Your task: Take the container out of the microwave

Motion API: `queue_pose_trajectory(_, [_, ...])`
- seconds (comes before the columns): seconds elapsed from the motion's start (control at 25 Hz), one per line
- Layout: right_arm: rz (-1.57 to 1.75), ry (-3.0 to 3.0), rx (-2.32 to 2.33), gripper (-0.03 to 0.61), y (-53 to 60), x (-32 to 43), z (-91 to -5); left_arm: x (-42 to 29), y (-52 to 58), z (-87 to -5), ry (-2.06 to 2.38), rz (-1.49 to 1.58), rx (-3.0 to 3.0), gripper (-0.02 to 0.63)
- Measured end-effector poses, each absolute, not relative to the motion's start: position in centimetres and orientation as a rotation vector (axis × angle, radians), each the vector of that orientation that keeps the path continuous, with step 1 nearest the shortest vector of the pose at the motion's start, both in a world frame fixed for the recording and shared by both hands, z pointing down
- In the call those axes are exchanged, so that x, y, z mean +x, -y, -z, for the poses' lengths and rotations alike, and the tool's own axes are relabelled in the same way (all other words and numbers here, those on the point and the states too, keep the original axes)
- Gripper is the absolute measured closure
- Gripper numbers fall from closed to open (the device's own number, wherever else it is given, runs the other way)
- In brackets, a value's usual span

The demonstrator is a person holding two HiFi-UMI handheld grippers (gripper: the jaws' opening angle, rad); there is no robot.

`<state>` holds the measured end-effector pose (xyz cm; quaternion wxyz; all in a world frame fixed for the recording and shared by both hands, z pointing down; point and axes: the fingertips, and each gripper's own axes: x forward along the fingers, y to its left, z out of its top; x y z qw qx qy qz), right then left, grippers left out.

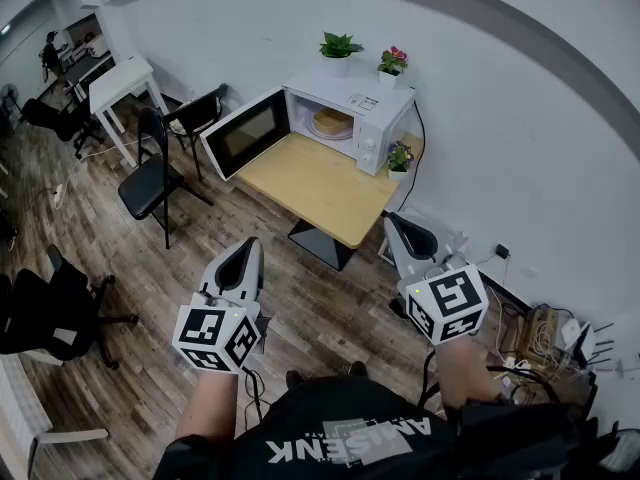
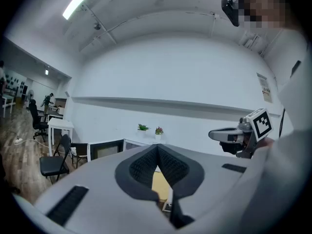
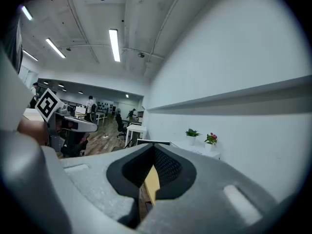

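Tan container (image 1: 333, 121) inside the open microwave (image 1: 347, 90) on the table (image 1: 318, 186) in our head view, left gripper (image 1: 245, 255) and right gripper (image 1: 402, 228) well apart from it, left gripper view, we read jaws together, empty, right gripper view, jaws likewise together, empty.

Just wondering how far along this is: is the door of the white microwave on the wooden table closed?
No, the door of the white microwave stands open, with a round tan container visible inside.
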<state>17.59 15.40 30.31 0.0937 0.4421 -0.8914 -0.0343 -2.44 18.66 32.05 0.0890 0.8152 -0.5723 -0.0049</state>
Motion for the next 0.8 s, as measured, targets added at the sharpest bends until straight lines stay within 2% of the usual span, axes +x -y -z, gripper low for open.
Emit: queue_pose_trajectory(0.8, [0.068,2.672,1.329,0.572,-15.0,17.0,-30.1,-3.3,-18.6,-32.3,1.720,-0.014,2.437,0.612])
